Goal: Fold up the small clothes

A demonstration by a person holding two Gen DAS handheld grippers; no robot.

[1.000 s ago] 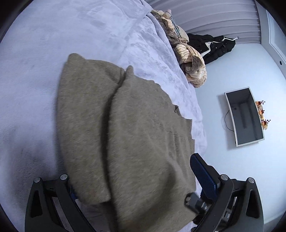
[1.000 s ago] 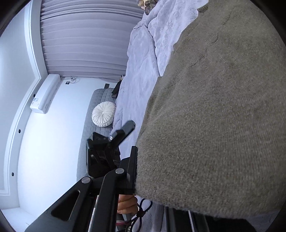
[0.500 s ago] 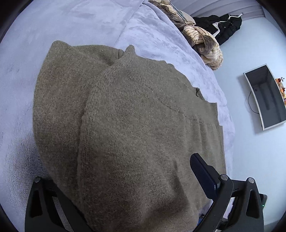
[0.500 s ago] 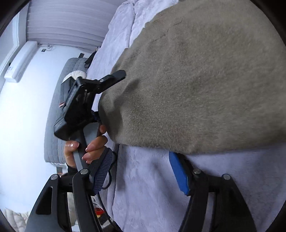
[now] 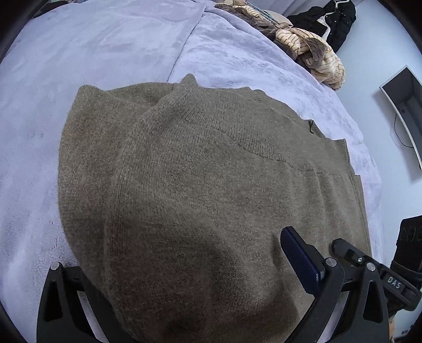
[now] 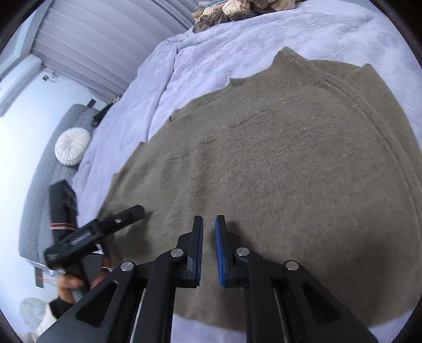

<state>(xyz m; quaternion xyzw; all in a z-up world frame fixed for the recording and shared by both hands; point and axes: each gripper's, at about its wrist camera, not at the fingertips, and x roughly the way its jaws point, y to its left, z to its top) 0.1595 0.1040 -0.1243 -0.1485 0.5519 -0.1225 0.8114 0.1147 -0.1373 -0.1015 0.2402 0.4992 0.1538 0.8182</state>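
A brown knit sweater (image 5: 211,163) lies folded on the lilac bedcover (image 5: 105,47), one half laid over the other. My left gripper (image 5: 184,253) is open wide at its near edge; the knit bulges between the jaws, covers the left finger, and leaves the blue pad (image 5: 300,261) showing. The right wrist view shows the sweater (image 6: 290,158) spread flat, with my right gripper (image 6: 209,224) just above its near part. Those jaws are closing to a narrow gap with nothing between them. A hand holds the left gripper (image 6: 118,219) at the sweater's left edge.
A heap of striped beige clothes (image 5: 311,50) lies at the far side of the bed, with a dark garment (image 5: 329,18) behind it. A grey bench with a round white cushion (image 6: 72,146) stands beside the bed. A monitor (image 5: 403,105) lies on the floor.
The right gripper let go of the sweater, opened, drew back and came nearly shut. The sweater dropped flat onto the bed. The left gripper tipped further down over the sweater.
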